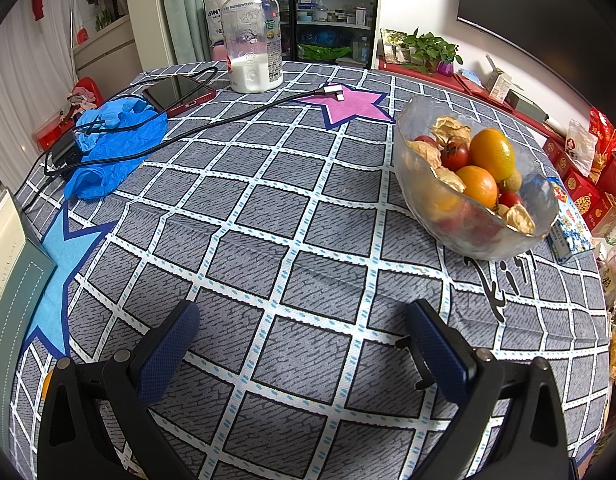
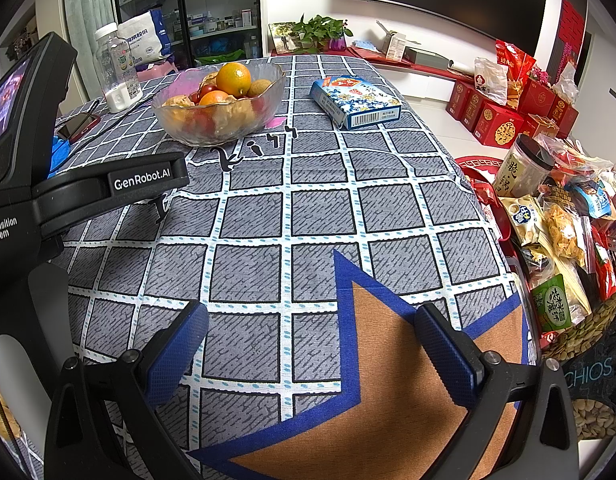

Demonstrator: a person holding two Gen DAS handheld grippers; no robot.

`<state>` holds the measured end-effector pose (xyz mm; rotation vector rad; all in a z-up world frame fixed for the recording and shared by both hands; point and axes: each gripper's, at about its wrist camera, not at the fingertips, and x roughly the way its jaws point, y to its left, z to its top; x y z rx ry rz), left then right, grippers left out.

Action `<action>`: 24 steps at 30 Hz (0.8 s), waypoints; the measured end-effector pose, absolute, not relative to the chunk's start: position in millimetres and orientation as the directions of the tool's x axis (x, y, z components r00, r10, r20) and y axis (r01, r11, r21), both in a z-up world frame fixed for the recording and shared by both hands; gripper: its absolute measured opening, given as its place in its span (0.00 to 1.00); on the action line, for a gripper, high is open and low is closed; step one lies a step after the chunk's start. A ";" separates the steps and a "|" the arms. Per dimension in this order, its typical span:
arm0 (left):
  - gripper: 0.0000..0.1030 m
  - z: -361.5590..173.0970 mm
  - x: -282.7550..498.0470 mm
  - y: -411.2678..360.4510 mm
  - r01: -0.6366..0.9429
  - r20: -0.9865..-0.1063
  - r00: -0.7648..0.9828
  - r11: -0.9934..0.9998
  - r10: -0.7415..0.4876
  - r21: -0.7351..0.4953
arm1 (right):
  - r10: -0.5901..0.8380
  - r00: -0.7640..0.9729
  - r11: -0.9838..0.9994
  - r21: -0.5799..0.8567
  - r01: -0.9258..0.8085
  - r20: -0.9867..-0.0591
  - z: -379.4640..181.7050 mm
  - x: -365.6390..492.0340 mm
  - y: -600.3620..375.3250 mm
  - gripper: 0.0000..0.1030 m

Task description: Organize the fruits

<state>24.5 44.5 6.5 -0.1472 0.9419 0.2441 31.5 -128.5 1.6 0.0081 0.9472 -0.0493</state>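
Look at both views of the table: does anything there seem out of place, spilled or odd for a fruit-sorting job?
Nothing is spilled or damaged. The fruit sits inside the glass bowl. The oddities are non-fruit clutter: crumpled blue gloves with a black cable trailing over them, a phone, and a blue printed box beside the bowl.

Room light was bright and even, shadows soft. Fisheye bent the edges hard; black vignette filled corners. Focus stayed sharp.

bowl (image 1: 424,200) bottom: lower fruits blurred behind frosted glass
bottle (image 1: 252,32) label: print too small to read
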 end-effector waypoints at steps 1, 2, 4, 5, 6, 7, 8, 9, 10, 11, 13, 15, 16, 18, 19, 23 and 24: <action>1.00 6.5 24.5 44.5 -0.270 -0.814 0.564 0.963 0.143 -0.019 | -0.039 0.583 0.999 -0.015 0.046 -0.812 2.0 31.0 -127.7 1.00; 1.00 6.4 24.4 44.8 -0.270 -0.814 0.564 0.963 0.143 -0.019 | -0.039 0.583 0.999 -0.015 0.046 -0.812 1.9 31.2 -128.0 1.00; 1.00 6.2 24.4 45.2 -0.270 -0.814 0.564 0.963 0.143 -0.019 | -0.039 0.583 0.999 -0.015 0.046 -0.812 2.0 31.0 -127.6 1.00; 1.00 6.4 24.5 44.8 -0.270 -0.814 0.564 0.963 0.143 -0.018 | -0.039 0.583 0.999 -0.015 0.046 -0.812 1.5 31.7 -128.9 1.00; 1.00 6.5 24.5 44.5 -0.270 -0.814 0.564 0.963 0.143 -0.019 | -0.039 0.583 0.999 -0.015 0.046 -0.812 2.1 31.0 -127.6 1.00; 1.00 6.5 24.5 44.5 -0.270 -0.814 0.564 0.963 0.143 -0.019 | -0.039 0.583 0.999 -0.015 0.046 -0.812 2.1 30.9 -127.4 1.00; 1.00 6.4 24.5 44.8 -0.270 -0.814 0.563 0.963 0.143 -0.018 | -0.039 0.583 0.999 -0.015 0.046 -0.812 1.8 31.3 -128.2 1.00; 1.00 6.5 24.6 44.5 -0.270 -0.814 0.564 0.963 0.143 -0.018 | -0.039 0.583 0.999 -0.015 0.046 -0.812 1.8 31.2 -128.1 1.00; 1.00 6.5 24.6 44.5 -0.270 -0.814 0.563 0.963 0.143 -0.018 | -0.039 0.583 0.999 -0.015 0.046 -0.812 2.2 30.8 -127.3 1.00; 1.00 6.5 24.6 44.5 -0.270 -0.814 0.563 0.963 0.143 -0.018 | -0.039 0.583 0.999 -0.015 0.046 -0.812 2.1 30.9 -127.5 1.00; 1.00 6.5 24.6 44.5 -0.270 -0.814 0.563 0.963 0.143 -0.018 | -0.039 0.583 0.999 -0.015 0.046 -0.812 2.3 30.7 -127.1 1.00; 1.00 6.3 24.4 45.2 -0.270 -0.814 0.563 0.963 0.143 -0.018 | -0.039 0.583 0.999 -0.015 0.046 -0.812 2.0 31.0 -127.8 1.00; 1.00 6.5 24.6 44.5 -0.270 -0.814 0.563 0.963 0.143 -0.018 | -0.039 0.583 0.999 -0.015 0.046 -0.812 2.4 30.6 -127.0 1.00; 1.00 6.3 24.5 45.2 -0.270 -0.814 0.563 0.963 0.143 -0.018 | -0.039 0.583 0.999 -0.015 0.046 -0.812 2.4 30.5 -126.9 1.00; 1.00 6.3 24.5 45.3 -0.270 -0.814 0.563 0.963 0.143 -0.018 | -0.039 0.583 0.999 -0.015 0.046 -0.812 1.9 31.2 -128.2 1.00; 1.00 6.5 24.6 44.6 -0.270 -0.814 0.563 0.963 0.143 -0.018 | -0.038 0.583 0.999 -0.015 0.046 -0.812 2.1 30.8 -127.6 1.00; 1.00 6.5 24.6 44.5 -0.270 -0.814 0.563 0.963 0.143 -0.018 | -0.038 0.583 0.999 -0.015 0.046 -0.812 2.2 30.8 -127.5 1.00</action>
